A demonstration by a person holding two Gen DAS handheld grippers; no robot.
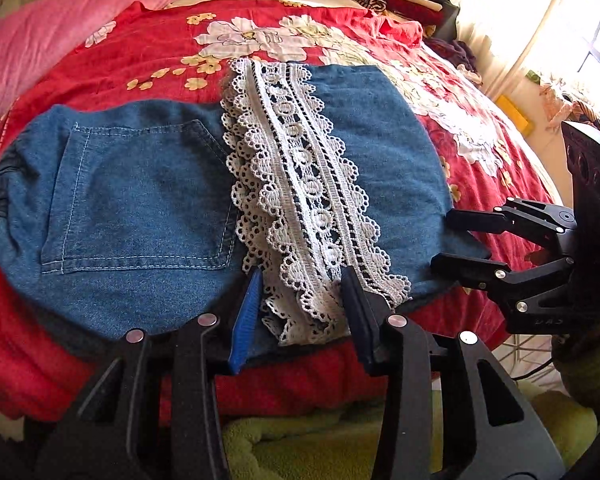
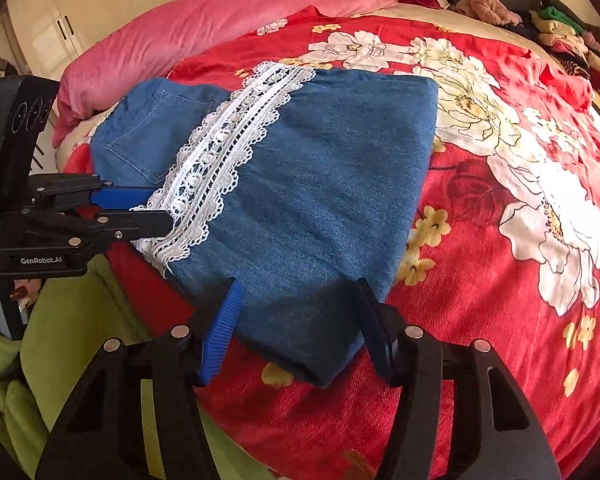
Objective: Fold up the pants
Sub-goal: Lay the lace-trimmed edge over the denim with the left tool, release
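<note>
Because the pants (image 1: 140,200) lie folded on the red flowered bedspread (image 1: 100,60) with the pocket end to the left and nothing pinning it, that side could drag or bunch if the near edge is lifted unevenly. In the middle, the left gripper (image 1: 300,292) straddles the near end of the white lace band (image 1: 300,184), its jaws partly spread (whether the pads actually press the lace cannot be told); lace is loose and holed, so a pad could snag or take only the trim. To the right, the right gripper (image 2: 296,304) brackets the near denim corner, jaws partly apart, contact again unclear. The hem under both grippers is hidden, and only fingertips (image 2: 20,292) of the person show.
</note>
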